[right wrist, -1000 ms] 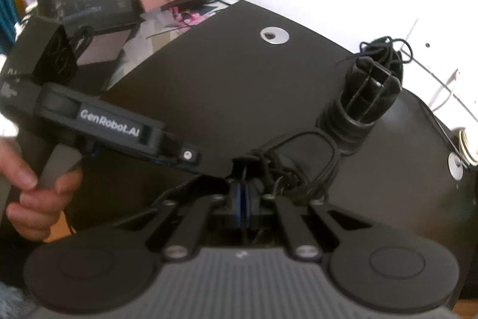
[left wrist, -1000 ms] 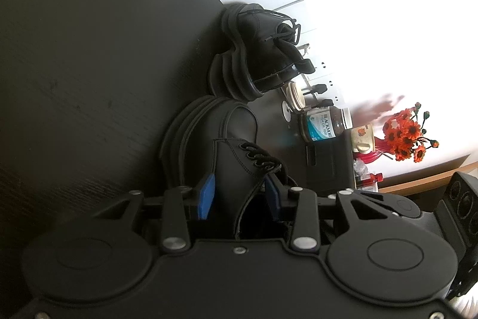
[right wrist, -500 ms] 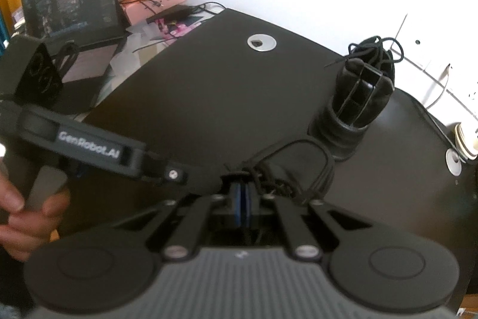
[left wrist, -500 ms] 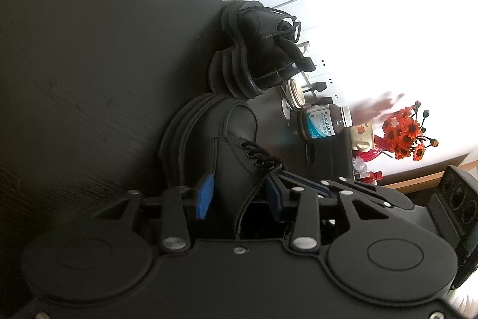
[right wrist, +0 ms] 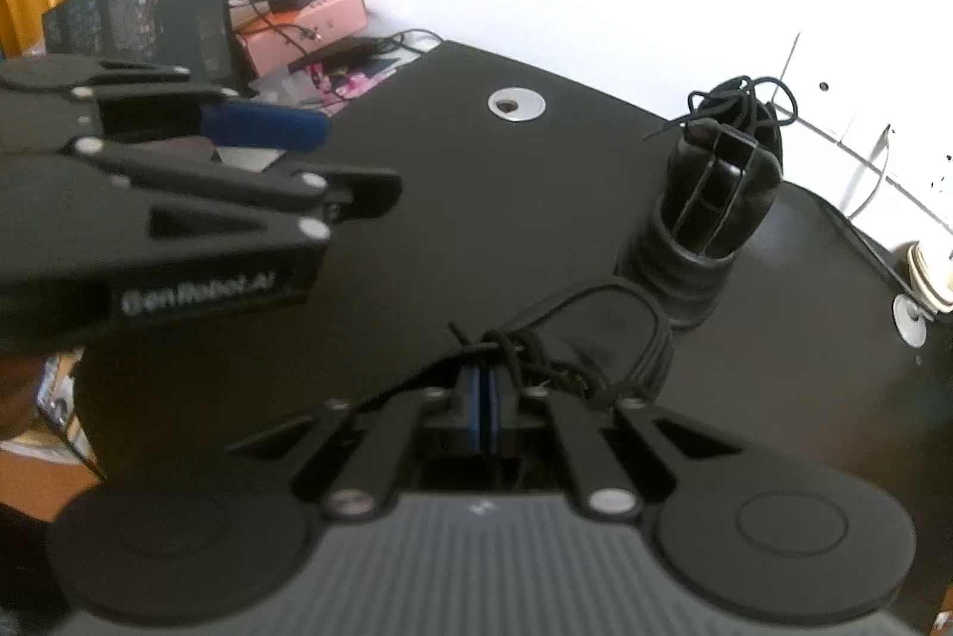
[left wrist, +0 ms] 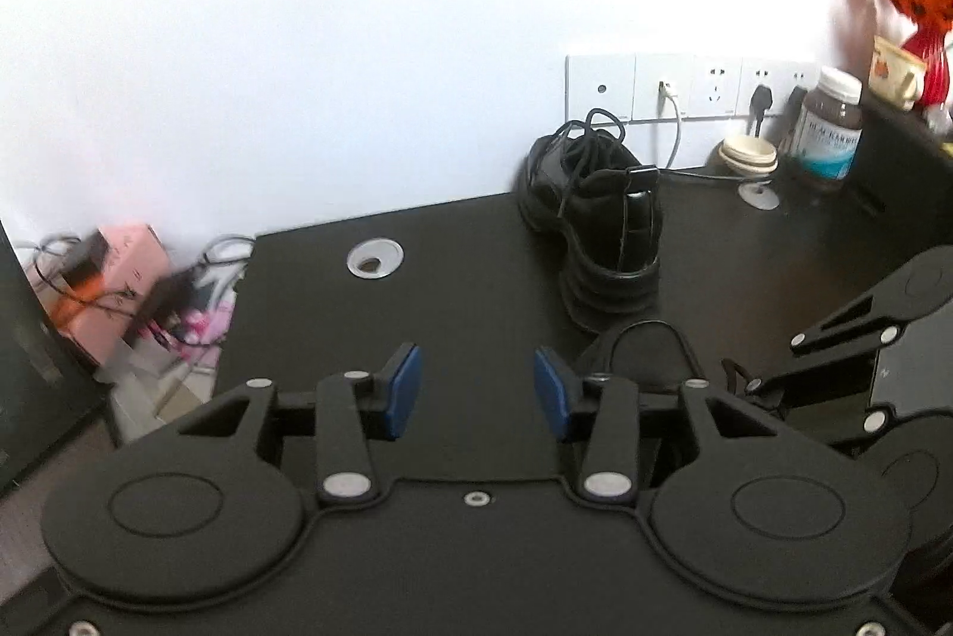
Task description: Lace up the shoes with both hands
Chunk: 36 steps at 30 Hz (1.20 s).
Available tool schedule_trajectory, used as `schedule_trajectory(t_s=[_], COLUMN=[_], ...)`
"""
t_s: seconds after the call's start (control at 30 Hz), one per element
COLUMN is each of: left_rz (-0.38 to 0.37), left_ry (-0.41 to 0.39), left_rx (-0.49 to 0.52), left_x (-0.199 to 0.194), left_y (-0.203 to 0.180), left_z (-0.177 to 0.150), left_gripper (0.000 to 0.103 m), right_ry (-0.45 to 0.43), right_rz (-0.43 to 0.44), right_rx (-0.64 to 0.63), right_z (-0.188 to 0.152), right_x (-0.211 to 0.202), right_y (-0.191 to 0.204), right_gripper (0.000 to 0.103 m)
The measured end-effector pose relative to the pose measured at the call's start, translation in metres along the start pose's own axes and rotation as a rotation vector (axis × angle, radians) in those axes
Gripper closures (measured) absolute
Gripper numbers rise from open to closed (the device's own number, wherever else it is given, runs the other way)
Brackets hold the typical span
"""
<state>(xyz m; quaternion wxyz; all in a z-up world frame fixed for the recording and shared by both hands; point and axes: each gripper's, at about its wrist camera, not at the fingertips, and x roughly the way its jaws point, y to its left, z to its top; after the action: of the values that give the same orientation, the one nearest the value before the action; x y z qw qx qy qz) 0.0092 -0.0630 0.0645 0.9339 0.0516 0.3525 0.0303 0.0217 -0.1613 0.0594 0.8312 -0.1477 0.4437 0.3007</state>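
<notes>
- Since a second ago the left tool point(left wrist: 476, 389) has come up off the near shoe point(left wrist: 640, 359) and rolled level; earlier its blue pads straddled the shoe's collar, now only bare surface point(left wrist: 464, 290) shows between them.
- Its jaws stand partly spread and empty, and the last change in them is a small widening.
- Right tool point(right wrist: 487, 407) has hardly shifted: pads pressed together, pinching the black lace point(right wrist: 536, 344) just above the near shoe's opening.
- Near shoe sits on the dark surface directly under the right tool; the second shoe point(left wrist: 601, 213) stands further back near the wall sockets point(left wrist: 685, 88), well apart, its laces in a loose tangle on top.
- Handling, as I judge it: the lace is thin, limp and light, likely to slide out of a weak pinch, so take it near its free end and keep it taut.
- Chunky soles suggest the shoe is fairly heavy and should stay put under a gentle pull; the leather upper looks stiff, the collar rim being the easiest part to steady.
- Pose: the right tool points steeply down at the lacing; the left tool, seen from the right wrist view, hangs higher and to the left, angled across the surface, clear of both shoes.
</notes>
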Motion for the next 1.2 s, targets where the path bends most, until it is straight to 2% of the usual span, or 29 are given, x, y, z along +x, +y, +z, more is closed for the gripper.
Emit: schedule_trajectory(t_s=[0.23, 0.33, 0.4, 0.5, 0.57, 0.63, 0.7, 0.8, 0.87, 0.9, 1.0, 1.2], left_rz=[0.008, -0.065, -0.184, -0.396, -0.474, -0.536, -0.6, -0.654, -0.679, -0.69, -0.711, -0.714], left_ry=[0.025, 0.026, 0.036, 0.122, 0.176, 0.188, 0.191, 0.217, 0.249, 0.264, 0.286, 0.289], left_rx=[-0.003, -0.075, -0.209, -0.523, -0.673, -0.737, -0.773, -0.804, -0.819, -0.829, -0.867, -0.874], left_x=[0.002, 0.005, 0.012, 0.039, 0.053, 0.06, 0.064, 0.072, 0.08, 0.083, 0.089, 0.09], left_y=[0.0, 0.011, 0.029, 0.067, 0.087, 0.093, 0.092, 0.085, 0.079, 0.077, 0.074, 0.071], left_z=[-0.007, -0.01, -0.017, -0.039, -0.052, -0.059, -0.06, -0.061, -0.063, -0.064, -0.067, -0.067], left_gripper=[0.06, 0.06, 0.062, 0.067, 0.071, 0.071, 0.071, 0.073, 0.09, 0.092, 0.092, 0.095], right_ry=[-0.02, -0.029, -0.038, -0.057, -0.066, -0.073, -0.079, -0.086, -0.089, -0.09, -0.093, -0.098], right_rz=[-0.001, -0.001, 0.0, 0.002, 0.002, 0.001, 0.001, 0.0, -0.005, -0.007, -0.008, -0.003], right_rx=[0.007, 0.012, 0.016, 0.026, 0.036, 0.043, 0.043, 0.04, 0.031, 0.027, 0.018, 0.011], right_z=[-0.002, -0.003, -0.004, -0.007, -0.009, -0.009, -0.01, -0.011, -0.011, -0.011, -0.012, -0.012], right_x=[0.0, 0.0, -0.001, -0.002, -0.002, -0.003, -0.003, -0.003, -0.003, -0.003, -0.004, -0.003], right_y=[0.0, -0.001, -0.001, -0.002, -0.002, -0.002, -0.001, 0.0, 0.002, 0.002, 0.002, 0.001], right_gripper=[0.099, 0.099, 0.099, 0.099, 0.099, 0.099, 0.099, 0.099, 0.099, 0.099, 0.099, 0.099])
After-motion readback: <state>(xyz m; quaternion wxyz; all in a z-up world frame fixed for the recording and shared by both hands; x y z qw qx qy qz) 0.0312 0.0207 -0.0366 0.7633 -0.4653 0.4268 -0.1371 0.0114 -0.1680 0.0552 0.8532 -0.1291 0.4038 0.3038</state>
